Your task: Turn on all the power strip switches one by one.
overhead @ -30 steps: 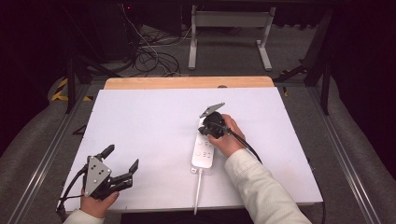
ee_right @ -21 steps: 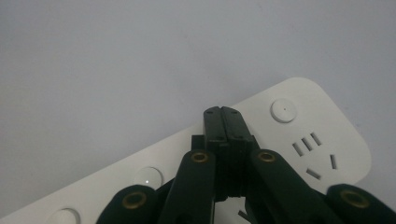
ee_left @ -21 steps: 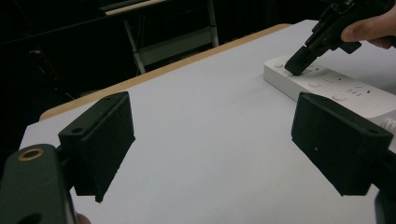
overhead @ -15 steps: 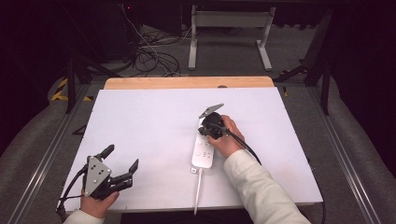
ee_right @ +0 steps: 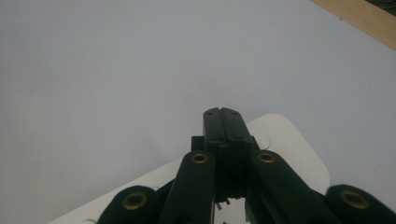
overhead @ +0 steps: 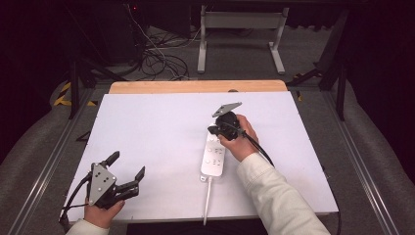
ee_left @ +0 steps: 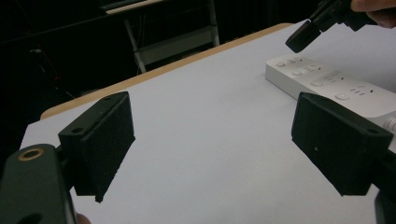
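Note:
A white power strip lies lengthwise right of the table's middle, its white cord running toward the front edge. My right gripper is shut with its jaws pressed together, tips just over the strip's far end. I see nothing between the jaws of the right gripper. My left gripper rests at the front left of the table, open, with bare white table between its jaws. In the left gripper view, the power strip lies at the right, with the right gripper above its far end.
The white table top has a wooden strip along its far edge. Beyond it, a metal frame and loose cables are on the dark floor. Metal rails run along both sides.

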A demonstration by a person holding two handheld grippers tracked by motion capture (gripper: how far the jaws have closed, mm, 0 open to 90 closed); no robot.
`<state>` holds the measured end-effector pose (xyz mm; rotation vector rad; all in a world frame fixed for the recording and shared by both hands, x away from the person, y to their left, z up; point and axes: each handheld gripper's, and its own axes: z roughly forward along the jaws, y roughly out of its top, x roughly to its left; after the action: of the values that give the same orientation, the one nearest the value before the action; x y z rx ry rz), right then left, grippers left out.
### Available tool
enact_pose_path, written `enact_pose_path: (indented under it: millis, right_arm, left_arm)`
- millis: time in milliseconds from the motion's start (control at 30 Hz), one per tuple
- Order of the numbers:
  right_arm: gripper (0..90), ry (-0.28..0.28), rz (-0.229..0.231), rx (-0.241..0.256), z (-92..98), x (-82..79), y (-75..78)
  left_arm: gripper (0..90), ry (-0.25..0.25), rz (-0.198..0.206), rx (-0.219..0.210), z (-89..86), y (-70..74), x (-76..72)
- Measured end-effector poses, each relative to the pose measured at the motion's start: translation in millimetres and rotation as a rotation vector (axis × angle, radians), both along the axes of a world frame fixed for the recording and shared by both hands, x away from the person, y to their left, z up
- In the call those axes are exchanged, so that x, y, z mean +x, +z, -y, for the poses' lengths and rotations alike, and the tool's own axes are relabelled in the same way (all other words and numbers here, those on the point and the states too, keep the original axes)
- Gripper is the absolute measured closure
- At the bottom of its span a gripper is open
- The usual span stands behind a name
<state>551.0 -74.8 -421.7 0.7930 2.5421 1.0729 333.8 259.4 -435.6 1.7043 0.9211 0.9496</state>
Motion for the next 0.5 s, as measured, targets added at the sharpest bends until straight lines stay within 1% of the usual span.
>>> enact_pose_path:
  millis: [67, 167, 300, 500]
  right_arm:
    - [90.0, -0.012, 0.004, 0.009, 2.8, 3.2, 3.7]
    - [90.0, -0.014, 0.003, 0.012, 3.2, 5.4, 4.2]
    - [90.0, -0.013, 0.000, -0.025, -1.0, 9.0, 0.8]
    - [90.0, -0.038, 0.000, -0.013, -0.7, 17.4, -3.5]
  left_arm:
    - [13.5, -0.002, 0.001, 0.003, -0.7, 0.3, 0.0]
    - [13.5, 0.001, 0.002, 0.001, -0.3, 0.1, -0.2]
    - [13.6, 0.001, 0.002, 0.002, -0.4, 0.1, 0.0]
    - [13.5, -0.001, 0.002, 0.001, -0.3, -0.2, 0.1]
